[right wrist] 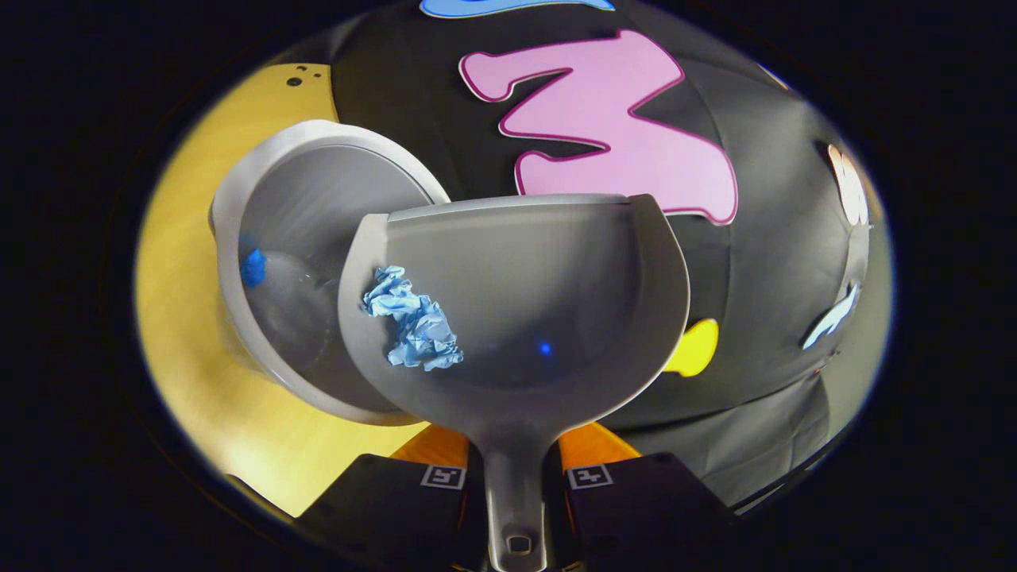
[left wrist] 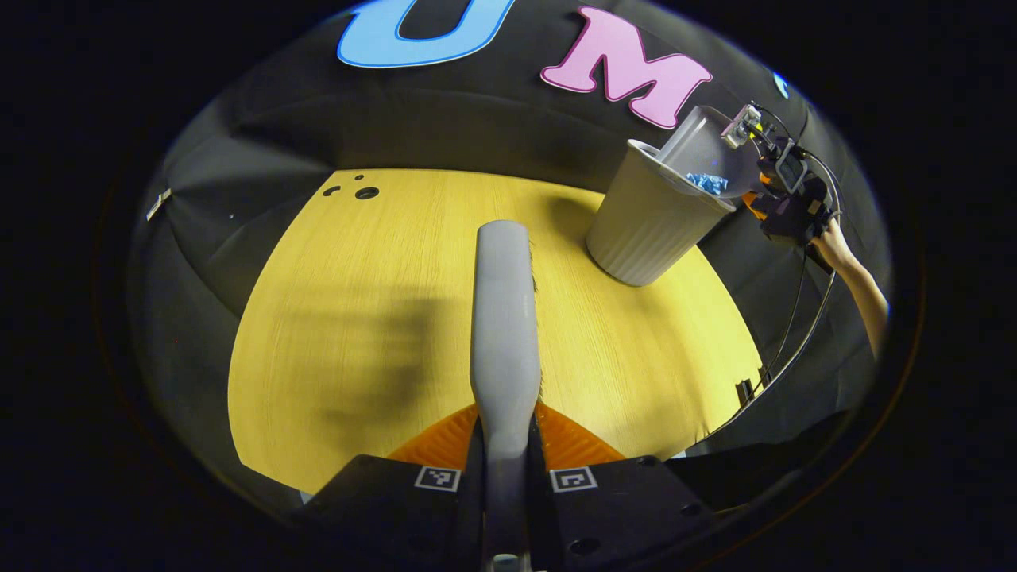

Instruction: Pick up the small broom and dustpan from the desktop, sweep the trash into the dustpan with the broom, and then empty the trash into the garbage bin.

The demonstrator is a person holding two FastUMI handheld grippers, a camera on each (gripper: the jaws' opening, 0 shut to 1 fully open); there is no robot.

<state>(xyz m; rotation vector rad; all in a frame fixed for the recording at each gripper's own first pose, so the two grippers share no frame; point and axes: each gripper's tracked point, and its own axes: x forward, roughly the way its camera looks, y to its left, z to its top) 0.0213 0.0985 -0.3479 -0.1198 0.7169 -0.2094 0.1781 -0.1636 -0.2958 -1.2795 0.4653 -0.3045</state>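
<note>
Dustpan tipped at the bin, paper wad not yet out

The dustpan looks like light, stiff plastic, best held by its narrow handle, where the right tongs are clamped; a soft, crumpled blue paper wad lies in the pan ahead of them, left of centre, beside the garbage bin mouth. The left tongs are closed on the broom handle, its head held out above the bench.

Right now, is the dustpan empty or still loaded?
Still loaded: a crumpled blue paper wad lies inside the dustpan, tilted at the garbage bin.
</note>
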